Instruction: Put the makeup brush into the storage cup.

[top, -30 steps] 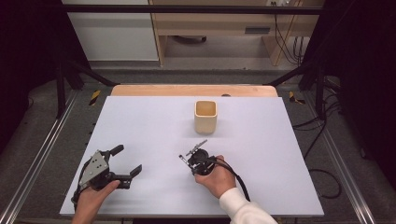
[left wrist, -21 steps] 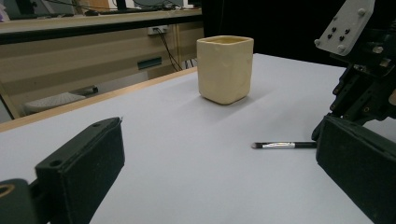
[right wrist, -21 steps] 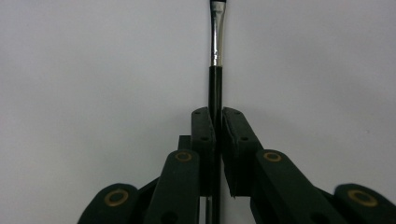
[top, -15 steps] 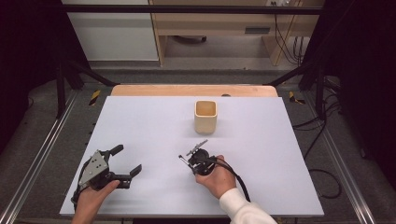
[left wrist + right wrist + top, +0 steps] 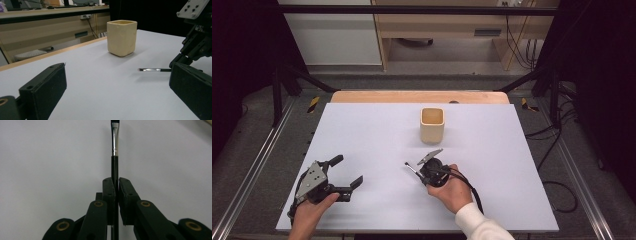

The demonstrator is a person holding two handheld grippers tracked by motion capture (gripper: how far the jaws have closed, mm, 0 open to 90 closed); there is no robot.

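Observation:
A thin paintbrush (image 5: pixel 115 157) with a black handle and a silver ferrule lies low over the white table (image 5: pixel 512 165). My right gripper (image 5: pixel 117 187) is shut on its handle, and the bristle end sticks out ahead of the jaws. From above, the right gripper (image 5: pixel 421 171) sits near the table's middle front, with the paintbrush (image 5: pixel 411 167) pointing left. A cream square cup (image 5: pixel 432 125) stands upright just behind it. My left gripper (image 5: pixel 347 171) rests at the front left, open, with nothing between its jaws. The left gripper (image 5: pixel 117 87) looks toward the cup (image 5: pixel 122 37) and the paintbrush (image 5: pixel 153 70).
A wooden strip (image 5: pixel 412 96) runs along the table's far edge. Metal rails (image 5: pixel 257 165) flank the table on both sides, and cables (image 5: pixel 557 150) lie on the floor to the right. A wooden bench (image 5: pixel 447 30) stands beyond the table.

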